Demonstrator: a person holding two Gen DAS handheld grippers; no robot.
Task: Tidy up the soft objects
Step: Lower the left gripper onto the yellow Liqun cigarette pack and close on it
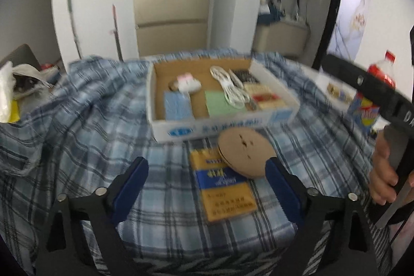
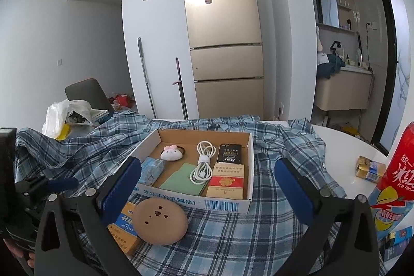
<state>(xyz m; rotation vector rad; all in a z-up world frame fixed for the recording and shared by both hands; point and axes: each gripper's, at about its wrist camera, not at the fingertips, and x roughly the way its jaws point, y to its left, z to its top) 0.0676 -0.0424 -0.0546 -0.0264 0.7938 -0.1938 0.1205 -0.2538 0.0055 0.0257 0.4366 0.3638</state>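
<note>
A shallow cardboard box (image 2: 227,203) (image 1: 222,127) sits on a blue plaid cloth (image 2: 233,245) (image 1: 77,136). In it lie a white plush toy with a pink bow (image 2: 170,153) (image 1: 187,83), a blue tissue pack (image 2: 151,170) (image 1: 178,105), a green pad (image 2: 181,181), a white cable (image 2: 203,163) and small cartons (image 2: 226,184). In front of the box a round tan disc (image 2: 159,220) (image 1: 245,154) rests partly on a yellow-blue pack (image 1: 223,188) (image 2: 124,226). My left gripper (image 1: 207,188) is open above the pack and disc. My right gripper (image 2: 207,193) is open and empty, facing the box.
A red Ice Tea bottle (image 2: 396,188) (image 1: 372,92) stands at the table's right edge, a small gold carton (image 2: 370,168) beside it. A white plastic bag (image 2: 55,118) sits on a chair at the left. A fridge (image 2: 222,38) stands behind the table.
</note>
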